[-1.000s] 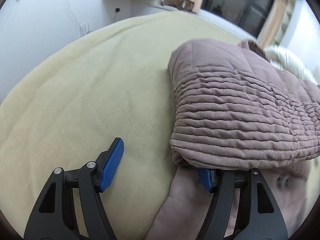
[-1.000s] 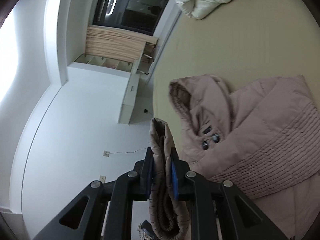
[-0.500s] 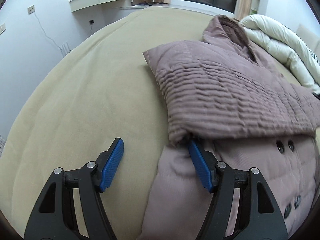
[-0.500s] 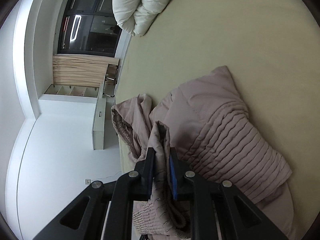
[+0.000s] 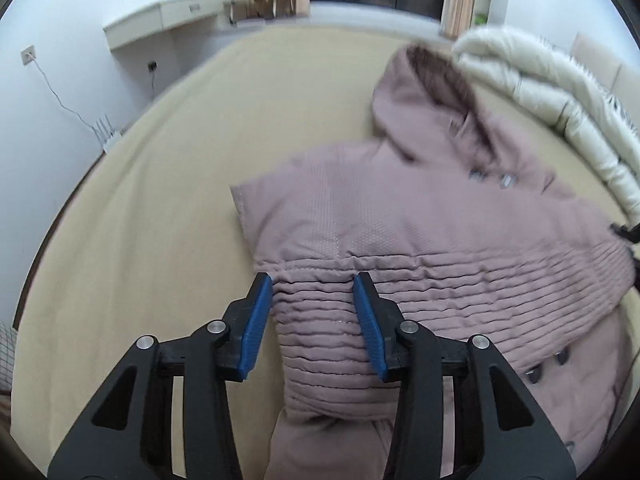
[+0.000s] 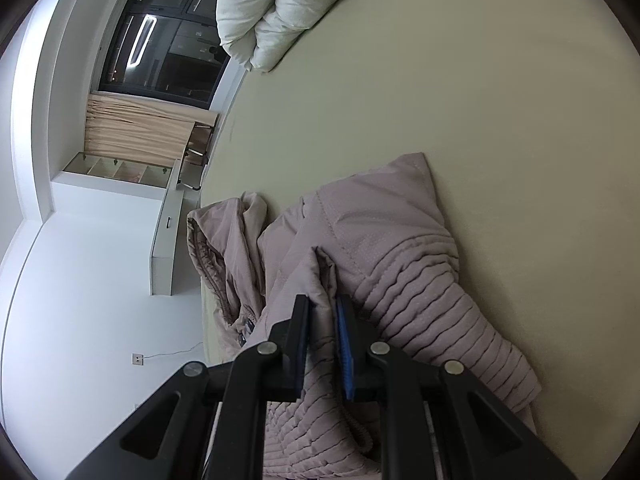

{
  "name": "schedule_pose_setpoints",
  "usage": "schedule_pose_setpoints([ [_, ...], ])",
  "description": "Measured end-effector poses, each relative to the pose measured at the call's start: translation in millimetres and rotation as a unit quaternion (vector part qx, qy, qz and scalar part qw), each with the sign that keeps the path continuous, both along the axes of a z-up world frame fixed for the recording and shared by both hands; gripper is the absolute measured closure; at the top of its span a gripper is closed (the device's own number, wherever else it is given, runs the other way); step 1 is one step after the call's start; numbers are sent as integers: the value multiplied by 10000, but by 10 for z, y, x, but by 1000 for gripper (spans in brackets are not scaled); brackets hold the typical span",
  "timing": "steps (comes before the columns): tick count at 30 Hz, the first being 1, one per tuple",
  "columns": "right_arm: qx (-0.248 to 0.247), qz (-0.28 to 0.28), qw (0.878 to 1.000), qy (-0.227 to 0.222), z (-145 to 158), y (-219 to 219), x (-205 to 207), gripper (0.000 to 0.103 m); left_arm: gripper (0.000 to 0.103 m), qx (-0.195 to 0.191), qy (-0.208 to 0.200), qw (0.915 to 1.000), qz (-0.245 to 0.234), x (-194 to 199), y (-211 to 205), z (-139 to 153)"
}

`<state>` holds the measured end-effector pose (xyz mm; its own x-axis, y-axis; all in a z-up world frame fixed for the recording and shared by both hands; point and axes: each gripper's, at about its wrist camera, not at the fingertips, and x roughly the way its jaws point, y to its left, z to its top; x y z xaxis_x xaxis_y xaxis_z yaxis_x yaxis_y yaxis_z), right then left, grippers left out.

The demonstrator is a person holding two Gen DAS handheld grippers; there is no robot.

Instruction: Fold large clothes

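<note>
From the left wrist, the beige bed (image 5: pixel 152 216) spreads wide and bare to the left of the mauve padded coat (image 5: pixel 420 240), up to the bed's rounded edge by the white wall. On the far right a cream duvet (image 5: pixel 560 92) crowds the coat's hood (image 5: pixel 424 80). The left gripper (image 5: pixel 312 312) is spread apart, gripping nothing; its blue pads straddle the ribbed end of a sleeve folded across the coat's front, that fabric lying between and under the fingers.

From the right wrist, the view is rolled sideways. Open bed (image 6: pixel 500 100) stretches beyond the coat (image 6: pixel 420 280) toward the duvet (image 6: pixel 280 12); the bed's edge runs along the left, next to a white desk. The right gripper (image 6: pixel 322 320) is clenched on a raised fold of the coat, which sticks up past the fingertips.
</note>
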<state>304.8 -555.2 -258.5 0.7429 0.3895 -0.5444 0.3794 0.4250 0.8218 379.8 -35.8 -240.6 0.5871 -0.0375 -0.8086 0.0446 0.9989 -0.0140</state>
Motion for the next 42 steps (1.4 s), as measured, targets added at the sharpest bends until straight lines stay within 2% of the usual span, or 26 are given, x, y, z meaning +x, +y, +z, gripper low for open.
schedule_pose_setpoints([
  [4, -129, 68, 9998, 100, -67, -24, 9, 89, 62, 168, 193, 9996, -156, 64, -53, -244],
  [7, -216, 93, 9997, 104, -84, -21, 14, 88, 62, 37, 259, 9995, -198, 79, -18, -225],
  [9, -345, 68, 9993, 110, -29, -4, -14, 83, 62, 2, 238, 9995, -182, 71, 7, -128],
  [11, -575, 46, 9983, 103, 113, 34, -65, 66, 62, -116, 7, 9999, -115, 21, 52, 15],
  [12, -723, -9, 9974, 18, 218, 49, -118, 48, 62, -188, -226, 9996, -50, -33, 76, 118],
  [13, -862, -80, 9962, -107, 321, 75, -181, 35, 62, -186, -409, 9990, -31, -70, 63, 177],
  [15, -1141, -25, 9930, -296, 496, 168, -243, 30, 62, 24, -623, 9980, -137, -103, -12, 251],
  [17, -1378, 353, 9892, -347, 592, 334, -203, 30, 62, 155, -317, 9989, -308, -25, -114, 142],
  [20, -2074, 790, 9751, 25, 568, 611, -71, 35, 62, 272, 17, 9990, -343, 68, -201, -89],
  [22, -2344, 845, 9674, 458, 421, 656, -4, 45, 62, 322, -74, 9991, -275, 25, -221, -101],
  [23, -2323, 811, 9670, 660, 320, 627, 18, 49, 62, 321, -61, 9991, -255, 35, -233, -93],
  [25, -1965, 750, 9753, 669, 174, 509, 11, 66, 62, 272, -58, 9993, -269, 20, -224, -69],
  [26, -1830, 714, 9784, 642, 144, 450, -8, 70, 62, 208, -81, 9994, -278, 13, -206, -38],
  [28, -1729, 723, 9805, 595, 139, 396, -21, 81, 62, -188, -178, 9996, -151, -31, -93, 39],
  [30, -1837, 742, 9785, 570, 201, 391, -31, 87, 62, -747, -314, 9966, 127, -93, 153, 146],
  [33, -1890, 683, 9784, 487, 297, 365, -46, 88, 62, -972, -485, 9928, 511, -163, 538, 312],
  [37, -2003, 578, 9771, 434, 392, 364, -45, 89, 62, -1070, -569, 9893, 818, -106, 874, 479],
  [40, -2154, 477, 9745, 409, 473, 359, -58, 90, 62, -995, -616, 9910, 652, -49, 803, 549],
  [42, -2178, 488, 9736, 472, 455, 361, -14, 90, 62, -850, -547, 9942, 375, 36, 602, 496],
])
